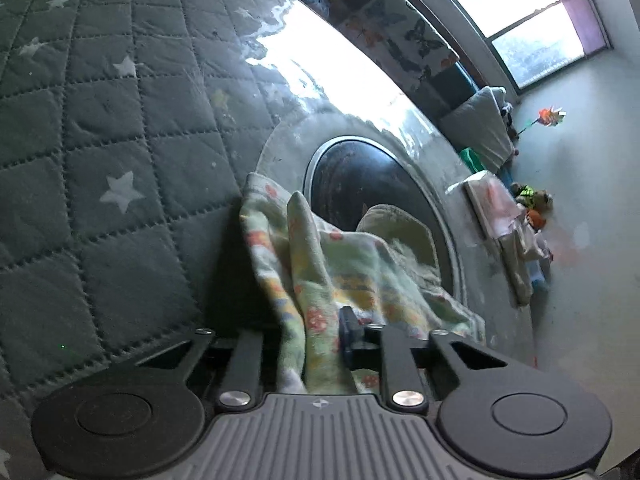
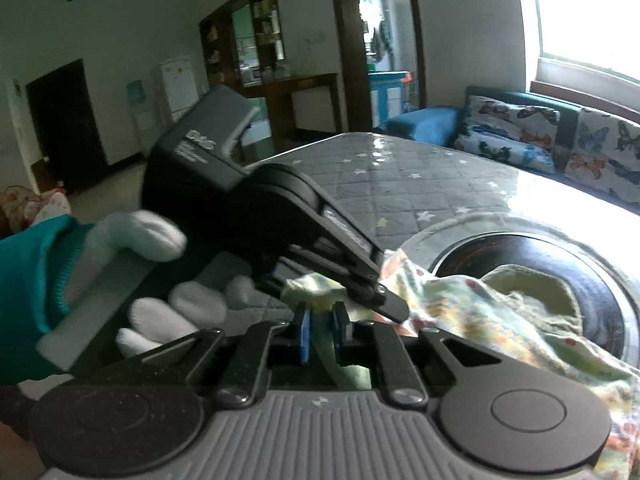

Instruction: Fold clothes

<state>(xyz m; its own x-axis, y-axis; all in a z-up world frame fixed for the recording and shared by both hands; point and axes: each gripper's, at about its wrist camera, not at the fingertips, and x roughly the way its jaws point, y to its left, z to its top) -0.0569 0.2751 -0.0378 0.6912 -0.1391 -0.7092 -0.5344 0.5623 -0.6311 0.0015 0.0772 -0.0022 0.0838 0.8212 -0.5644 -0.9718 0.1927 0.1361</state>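
A pale green and yellow flowered cloth (image 1: 320,264) lies bunched on a table with a grey quilted star cover (image 1: 100,128), partly over a round dark glass inset (image 1: 360,188). My left gripper (image 1: 320,328) is shut on a fold of the cloth; one dark pad (image 1: 348,332) shows and the cloth hides the other. In the right wrist view the cloth (image 2: 480,312) trails to the right. There my left gripper (image 2: 384,300), held by a white-gloved hand (image 2: 160,236) with a teal sleeve, pinches its edge. My right gripper (image 2: 323,334) is shut on a thin strip of the same cloth between its blue pads (image 2: 306,336).
A sofa with butterfly cushions (image 2: 520,128) runs along the table's far side under a bright window (image 2: 580,12). Folded items and small toys (image 1: 516,232) sit by the wall. A doorway (image 2: 60,120) and shelves (image 2: 256,40) stand across the room.
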